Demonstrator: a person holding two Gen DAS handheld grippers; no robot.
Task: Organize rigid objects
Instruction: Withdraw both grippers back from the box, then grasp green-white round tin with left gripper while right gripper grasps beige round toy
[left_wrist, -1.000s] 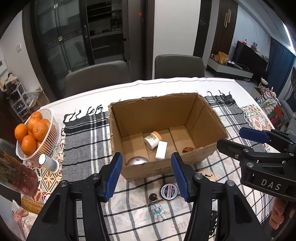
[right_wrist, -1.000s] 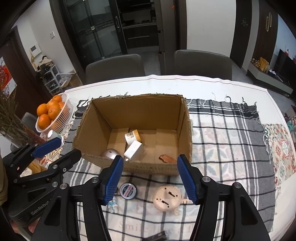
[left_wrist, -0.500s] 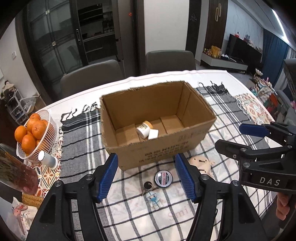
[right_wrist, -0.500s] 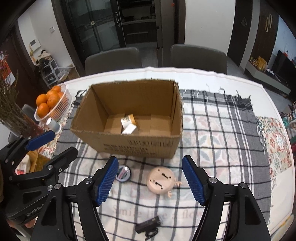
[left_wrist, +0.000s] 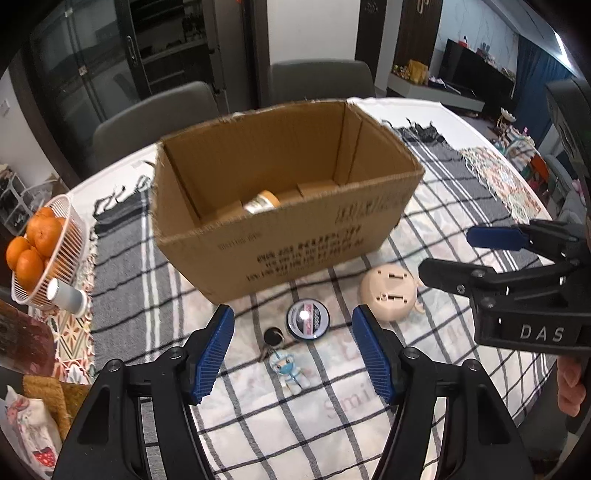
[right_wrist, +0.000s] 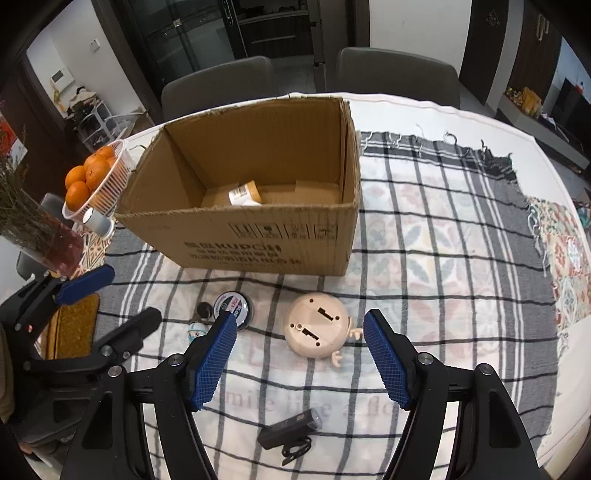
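Observation:
An open cardboard box (left_wrist: 295, 236) stands on the checked cloth, with a small orange-capped bottle (left_wrist: 262, 201) lying inside. In front of it lie a round tin (left_wrist: 307, 318), a beige round toy (left_wrist: 388, 295) face down and a small figure keychain (left_wrist: 290, 369). My left gripper (left_wrist: 293, 312) hangs open above the tin and the keychain, holding nothing. My right gripper (right_wrist: 300, 315) is open over the beige toy (right_wrist: 317, 332), also holding nothing. A black bike light (right_wrist: 291, 432) lies nearest, between its arms. Each gripper shows in the other's view: the right gripper (left_wrist: 450, 254) and the left gripper (right_wrist: 129, 295).
A white basket of oranges (left_wrist: 40, 251) and a small white cylinder (left_wrist: 66, 295) sit left of the box. A vase of dried stems (right_wrist: 48, 236) stands at the table's left edge. Two grey chairs stand behind the table. A person's hand (left_wrist: 570, 384) grips the right tool.
Both grippers have sunk and drawn back from the box, so the items in front of it now lie under the fingers. Both pairs of jaws stand a little wider.

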